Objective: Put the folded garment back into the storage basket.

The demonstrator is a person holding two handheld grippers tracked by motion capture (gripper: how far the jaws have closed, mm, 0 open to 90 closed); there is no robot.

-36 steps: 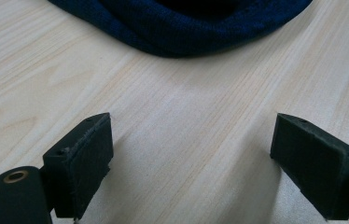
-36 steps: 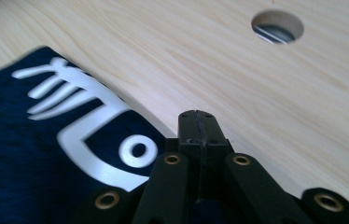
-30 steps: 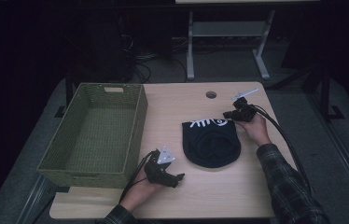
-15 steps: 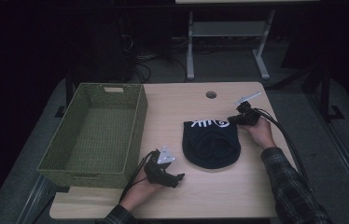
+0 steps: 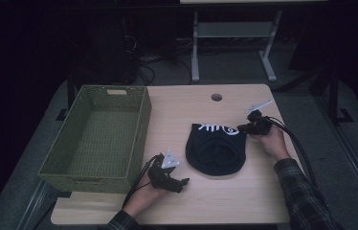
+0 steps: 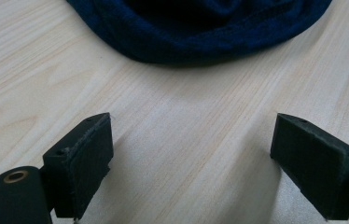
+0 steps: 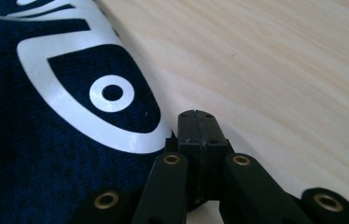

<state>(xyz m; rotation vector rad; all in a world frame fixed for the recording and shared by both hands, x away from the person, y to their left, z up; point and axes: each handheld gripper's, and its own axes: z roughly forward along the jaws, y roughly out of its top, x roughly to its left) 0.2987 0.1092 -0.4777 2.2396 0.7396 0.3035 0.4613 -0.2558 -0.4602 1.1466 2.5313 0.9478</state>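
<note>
While one navy garment [image 5: 216, 149] lies by one basket [image 5: 98, 136] — left gripper [image 6: 191, 163] spread; right gripper [image 7: 196, 122] pressed together, empty.

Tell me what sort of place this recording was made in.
Probably a lab or workshop set up for recording, not a home. A plain wooden table with a cable hole stands in a dark room, loose cables lie on the floor behind it, and a metal stand rises at the back.

Both grippers are black. The left gripper [image 5: 183, 182] has thick, blocky pads [image 6: 81, 163] and a small grey plate on top. The right gripper [image 5: 240, 128] has gold rivets and a black cable. The right sleeve [image 5: 306, 199] is dark plaid.
</note>
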